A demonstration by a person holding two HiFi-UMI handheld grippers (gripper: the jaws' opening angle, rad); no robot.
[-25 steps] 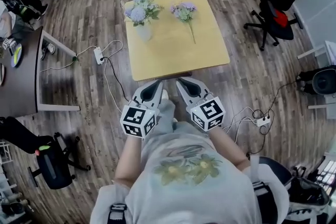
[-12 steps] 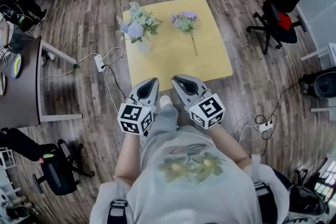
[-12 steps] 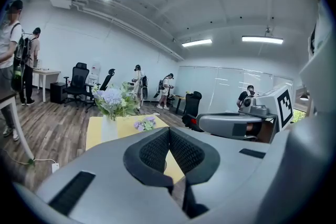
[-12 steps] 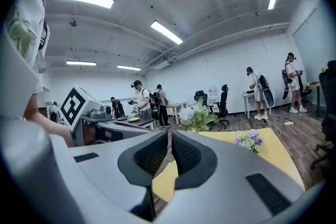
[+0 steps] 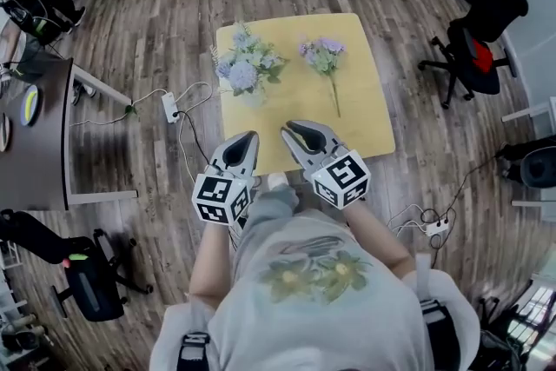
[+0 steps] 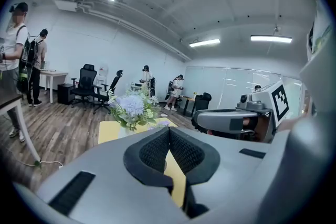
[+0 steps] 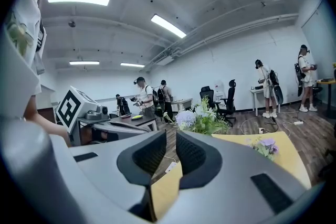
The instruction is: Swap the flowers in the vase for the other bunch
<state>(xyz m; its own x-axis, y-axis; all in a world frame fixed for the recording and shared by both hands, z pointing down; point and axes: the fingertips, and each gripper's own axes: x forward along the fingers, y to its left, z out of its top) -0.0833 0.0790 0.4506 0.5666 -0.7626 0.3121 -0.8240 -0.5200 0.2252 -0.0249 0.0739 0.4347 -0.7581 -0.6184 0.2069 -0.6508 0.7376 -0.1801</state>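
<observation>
Two bunches sit on the yellow worktop (image 5: 369,122), and neither has been touched. The bunch in the vase (image 5: 247,68), pale blue and white with green leaves, stands in the upper left part of the worktop. It almost hides the pale vase (image 5: 253,98) under it. The loose bunch (image 5: 325,56) lies flat just to the right, apart from the vase. Its purple heads point to the top of the frame, and its thin stem runs straight down the picture towards the near edge.

The left gripper (image 5: 247,138) is at that near edge, almost directly below the vase, so the standing flowers lie straight up the frame from its jaws. The right gripper (image 5: 290,131) is beside it, a little left of the loose stem's lower end and the nearer of the two to it. Both pairs of jaws are clenched on nothing; each gripper view shows only worktop past the pads.

The likely first move is the left jaws parting and reaching up the frame for the stems above the vase rim, which the blooms screen from here.
</observation>
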